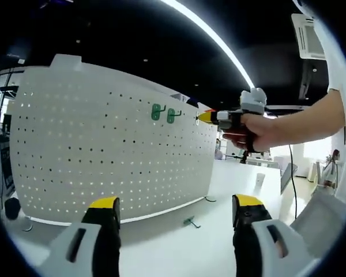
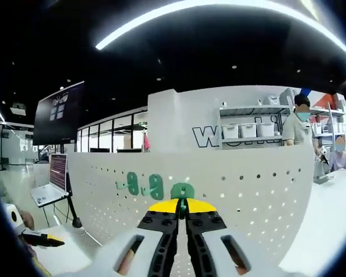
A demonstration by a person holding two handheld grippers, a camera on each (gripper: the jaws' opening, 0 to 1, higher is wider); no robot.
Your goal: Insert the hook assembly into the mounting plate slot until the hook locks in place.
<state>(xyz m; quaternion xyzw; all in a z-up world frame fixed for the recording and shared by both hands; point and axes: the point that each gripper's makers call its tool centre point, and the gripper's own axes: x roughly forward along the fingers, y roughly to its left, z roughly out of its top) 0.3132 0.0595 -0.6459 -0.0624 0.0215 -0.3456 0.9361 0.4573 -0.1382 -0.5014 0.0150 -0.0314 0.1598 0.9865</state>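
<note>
We see a big white board full of little holes [image 1: 104, 144] standing up on a white table [image 1: 173, 248]. Two green hooks [image 1: 164, 113] already sit in the board, side by side near its top. Our right gripper [image 2: 183, 209] has its two jaws pressed together on a small green hook [image 2: 183, 203], and only a little bit of green peeks out between the yellow tips. From the left gripper view we can see that same gripper held up by a hand [image 1: 259, 130], with its yellow tip right at the board, just beside the two hooks that are in. In the right gripper view the board is very close in front of the tips, and three green hooks [image 2: 154, 186] show on it. We cannot tell if the held hook has gone into a hole yet. We think it is about to go in, or just starting, so the push and the lock are still left to do. Our left gripper [image 1: 176, 216] is low over the table with its jaws spread wide apart and nothing between them. One more green hook [image 1: 190, 221] lies on the table near the foot of the board, waiting.
</note>
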